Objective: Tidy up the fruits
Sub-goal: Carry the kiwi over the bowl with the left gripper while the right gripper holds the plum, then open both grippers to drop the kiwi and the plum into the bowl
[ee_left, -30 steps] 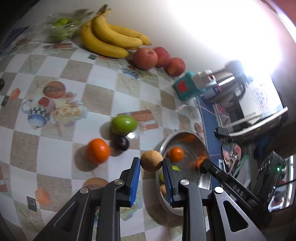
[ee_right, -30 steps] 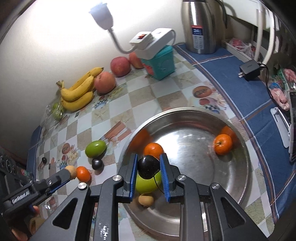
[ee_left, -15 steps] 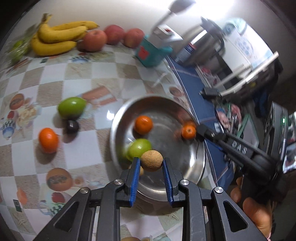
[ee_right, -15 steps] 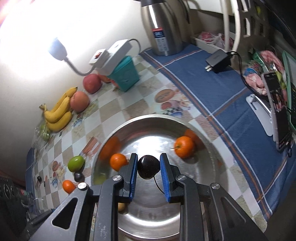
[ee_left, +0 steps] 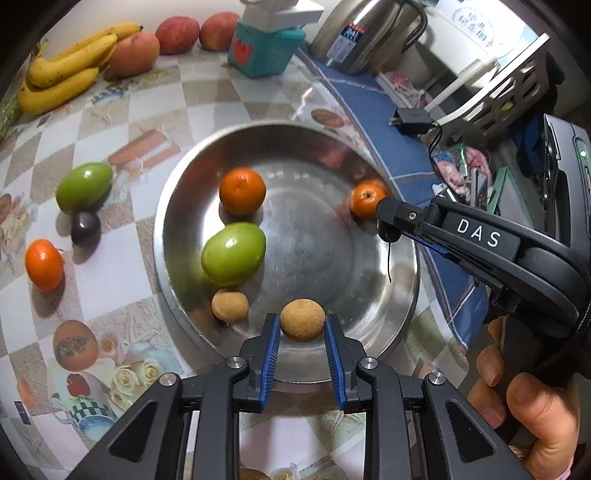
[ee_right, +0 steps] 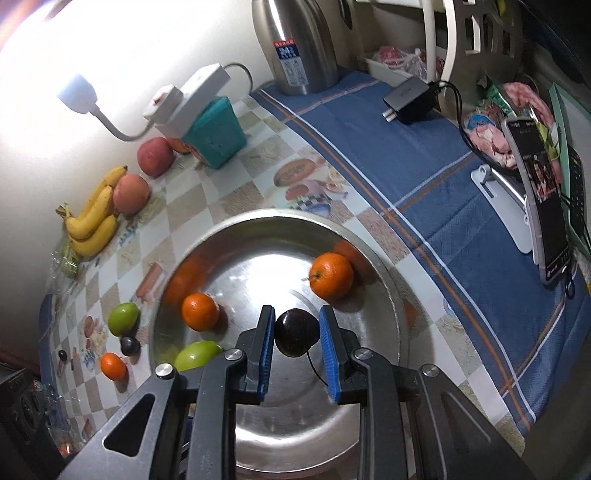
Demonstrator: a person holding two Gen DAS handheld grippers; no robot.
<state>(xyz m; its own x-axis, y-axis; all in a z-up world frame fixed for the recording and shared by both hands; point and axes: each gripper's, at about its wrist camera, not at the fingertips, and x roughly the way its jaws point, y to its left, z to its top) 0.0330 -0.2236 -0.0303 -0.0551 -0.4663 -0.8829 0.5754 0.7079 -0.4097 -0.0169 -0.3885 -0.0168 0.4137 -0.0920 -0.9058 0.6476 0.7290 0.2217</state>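
A steel bowl holds two oranges, a green fruit and a small tan fruit. My left gripper is shut on a round tan fruit, held over the bowl's near edge. My right gripper is shut on a dark plum above the bowl's middle; it also shows in the left wrist view. On the table left of the bowl lie a green fruit, a dark plum and an orange.
Bananas and red apples lie along the far wall. A teal box with a white lamp base and a steel kettle stand behind the bowl. A blue cloth carries a charger and a phone on a stand.
Both grippers have moved in over the bowl with their fruits still held. The left gripper came from the table on the left to the bowl's near edge.
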